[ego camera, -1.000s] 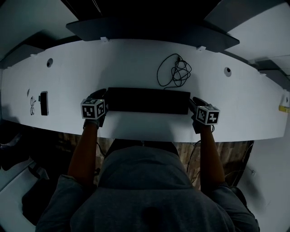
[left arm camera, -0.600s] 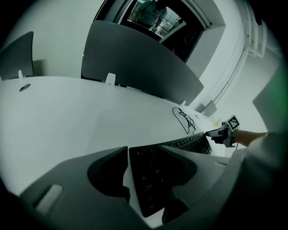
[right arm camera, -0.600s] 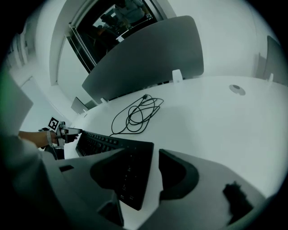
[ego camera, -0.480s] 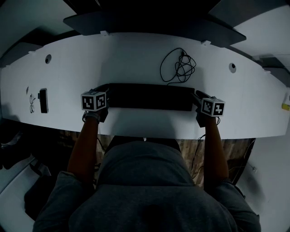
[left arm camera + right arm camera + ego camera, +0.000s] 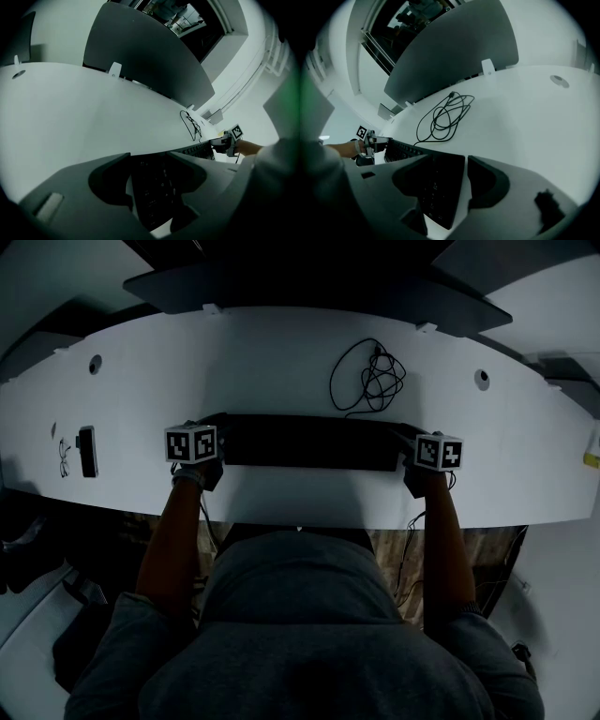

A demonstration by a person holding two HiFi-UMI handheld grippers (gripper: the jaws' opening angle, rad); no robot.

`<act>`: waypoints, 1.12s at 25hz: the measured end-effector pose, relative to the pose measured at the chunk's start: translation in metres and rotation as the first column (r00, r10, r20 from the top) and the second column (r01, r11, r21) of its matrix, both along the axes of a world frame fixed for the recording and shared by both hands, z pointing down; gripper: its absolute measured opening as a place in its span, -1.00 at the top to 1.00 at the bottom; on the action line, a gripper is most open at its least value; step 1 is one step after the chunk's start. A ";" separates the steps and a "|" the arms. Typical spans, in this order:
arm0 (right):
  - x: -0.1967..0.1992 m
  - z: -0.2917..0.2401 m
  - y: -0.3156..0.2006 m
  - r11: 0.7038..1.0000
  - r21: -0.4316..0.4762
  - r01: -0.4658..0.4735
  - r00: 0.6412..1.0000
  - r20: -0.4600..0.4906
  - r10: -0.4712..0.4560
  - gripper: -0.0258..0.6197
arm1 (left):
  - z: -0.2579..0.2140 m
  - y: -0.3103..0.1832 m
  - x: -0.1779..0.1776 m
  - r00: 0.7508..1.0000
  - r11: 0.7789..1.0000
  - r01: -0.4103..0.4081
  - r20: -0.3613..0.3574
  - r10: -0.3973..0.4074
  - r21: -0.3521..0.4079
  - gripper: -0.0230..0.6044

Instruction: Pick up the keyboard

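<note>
A long black keyboard lies across the white desk in front of me. My left gripper is at its left end and my right gripper at its right end. In the left gripper view the keyboard's end sits between the jaws of the left gripper, which are opening, with gaps beside it. In the right gripper view the keyboard's other end sits between the opening jaws of the right gripper, and a pale strip of desk shows next to one jaw.
A coiled black cable lies just behind the keyboard's right half. A dark phone and a pair of glasses lie at the far left. A dark divider panel stands along the desk's back edge.
Both grippers have shifted slightly up the picture with the keyboard's ends still between them. The cable and the phone lie as before.
</note>
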State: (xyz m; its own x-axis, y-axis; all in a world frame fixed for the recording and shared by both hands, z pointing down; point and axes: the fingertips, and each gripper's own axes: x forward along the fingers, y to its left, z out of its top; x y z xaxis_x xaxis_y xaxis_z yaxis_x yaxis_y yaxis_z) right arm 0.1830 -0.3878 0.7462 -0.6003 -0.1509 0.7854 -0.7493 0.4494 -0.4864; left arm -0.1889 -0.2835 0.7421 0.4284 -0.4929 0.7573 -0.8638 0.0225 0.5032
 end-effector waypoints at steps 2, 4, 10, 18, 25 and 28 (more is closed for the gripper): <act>-0.004 0.003 0.000 1.000 -0.027 0.003 1.000 0.012 -0.003 0.18 | 0.002 0.000 0.001 1.000 1.000 -0.006 -0.010 0.006 -0.011 0.15; -0.006 0.004 0.001 0.999 -0.049 -0.001 1.000 0.016 0.002 0.18 | 0.002 0.000 0.001 1.000 1.000 -0.010 -0.021 0.009 -0.020 0.15; -0.006 0.006 0.000 0.997 -0.081 -0.006 1.000 -0.003 0.005 0.18 | 0.005 0.003 0.004 0.998 0.997 -0.009 -0.061 0.004 -0.072 0.16; -0.007 0.007 0.000 0.996 -0.094 -0.007 1.000 -0.022 0.005 0.18 | 0.008 0.002 0.004 0.997 0.993 -0.004 -0.075 -0.005 -0.116 0.19; -0.008 0.007 -0.002 0.994 -0.105 -0.025 0.999 -0.032 0.021 0.18 | 0.009 -0.001 0.003 0.997 0.989 0.008 -0.078 -0.020 -0.148 0.20; -0.006 0.008 -0.001 0.994 -0.104 -0.043 0.999 -0.030 0.040 0.18 | 0.009 -0.006 0.003 0.997 0.993 0.009 -0.078 -0.018 -0.117 0.22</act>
